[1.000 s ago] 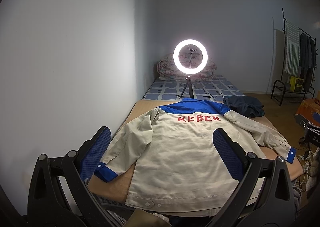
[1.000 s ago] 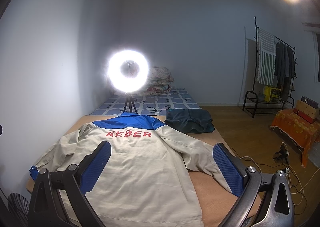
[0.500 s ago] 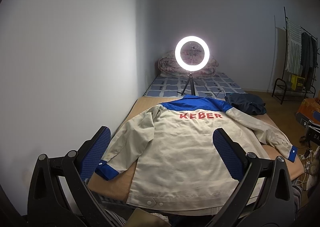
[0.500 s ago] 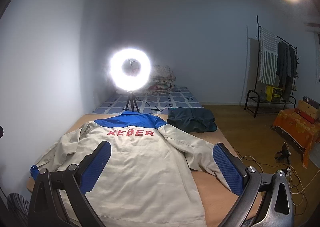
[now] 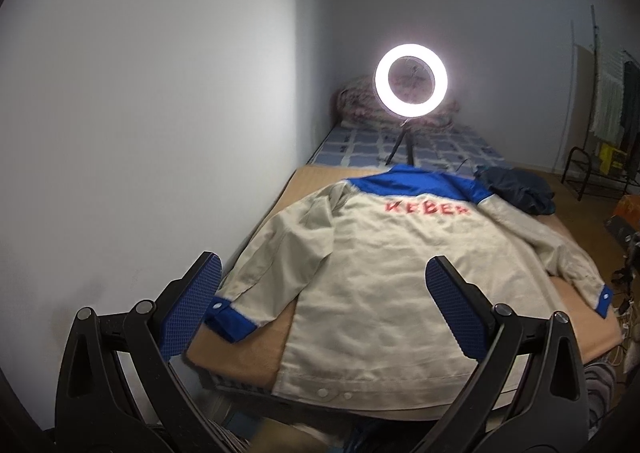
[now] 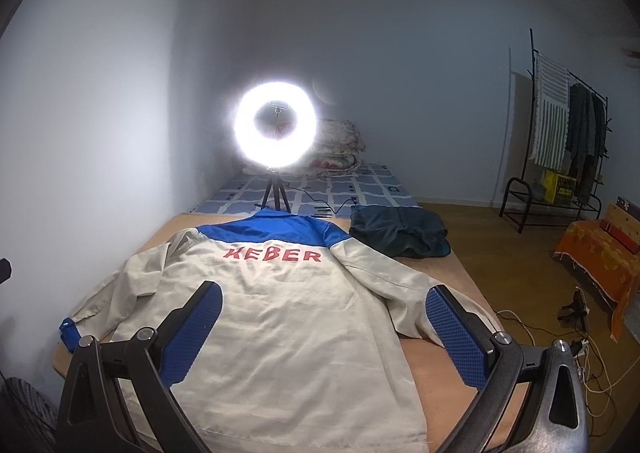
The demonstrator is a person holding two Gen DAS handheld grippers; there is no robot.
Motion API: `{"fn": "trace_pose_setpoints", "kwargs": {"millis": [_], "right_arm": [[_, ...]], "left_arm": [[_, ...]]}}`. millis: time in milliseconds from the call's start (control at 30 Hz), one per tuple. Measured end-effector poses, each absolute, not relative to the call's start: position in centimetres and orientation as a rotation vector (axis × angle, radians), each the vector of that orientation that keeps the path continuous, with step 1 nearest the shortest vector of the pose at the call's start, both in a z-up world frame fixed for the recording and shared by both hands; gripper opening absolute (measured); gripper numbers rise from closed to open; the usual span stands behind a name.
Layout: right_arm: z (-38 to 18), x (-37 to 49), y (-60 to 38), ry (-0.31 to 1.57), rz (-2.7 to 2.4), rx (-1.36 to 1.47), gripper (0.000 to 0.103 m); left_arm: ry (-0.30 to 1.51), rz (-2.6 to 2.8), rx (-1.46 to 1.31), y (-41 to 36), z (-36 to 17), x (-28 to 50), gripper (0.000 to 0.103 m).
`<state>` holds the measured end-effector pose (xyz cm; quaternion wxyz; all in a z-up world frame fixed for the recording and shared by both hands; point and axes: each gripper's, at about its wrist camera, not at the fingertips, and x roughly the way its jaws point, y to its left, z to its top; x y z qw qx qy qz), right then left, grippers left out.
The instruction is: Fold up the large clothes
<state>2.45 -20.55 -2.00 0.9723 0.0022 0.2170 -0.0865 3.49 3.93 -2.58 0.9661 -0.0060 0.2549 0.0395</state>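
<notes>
A beige work jacket (image 5: 384, 273) with a blue yoke, blue cuffs and red letters lies back-up and spread flat on a tan mat, sleeves out to both sides. It also shows in the right wrist view (image 6: 288, 313). My left gripper (image 5: 320, 305) is open and empty, held above the jacket's hem near its left sleeve cuff (image 5: 230, 319). My right gripper (image 6: 322, 327) is open and empty, above the jacket's lower right part near the right sleeve (image 6: 400, 289).
A lit ring light on a tripod (image 6: 276, 129) stands behind the collar. A dark folded garment (image 6: 400, 231) lies at the mat's far right corner. A wall runs along the left (image 5: 160, 133). A clothes rack (image 6: 560, 133), orange-covered furniture (image 6: 600, 253) and floor cables (image 6: 588, 357) are right.
Both grippers have moved forward toward the jacket and tilted slightly down; the jacket looks larger in both views. Jaws stay open.
</notes>
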Motion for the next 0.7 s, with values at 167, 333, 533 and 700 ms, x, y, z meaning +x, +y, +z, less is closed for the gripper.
{"fn": "trace_pose_setpoints", "kwargs": {"millis": [167, 333, 533, 700], "right_arm": [[-2.4, 3.6, -20.1, 0.414, -0.160, -0.021, 0.103], [-2.7, 5.0, -19.2, 0.346, -0.090, -0.033, 0.103], [-3.8, 8.3, -17.7, 0.384, 0.035, -0.023, 0.103], [-5.5, 12.1, -14.3, 0.510, 0.245, 0.005, 0.103]], "left_arm": [[0.563, 0.105, -0.010, 6.0, -4.6, 4.7, 0.103], [0.618, 0.080, -0.117, 9.2, -7.0, 6.3, 0.102], [0.723, 0.074, -0.252, 12.4, -10.8, 8.3, 0.079], [0.764, 0.099, -0.316, 13.7, -13.6, 7.6, 0.078]]}}
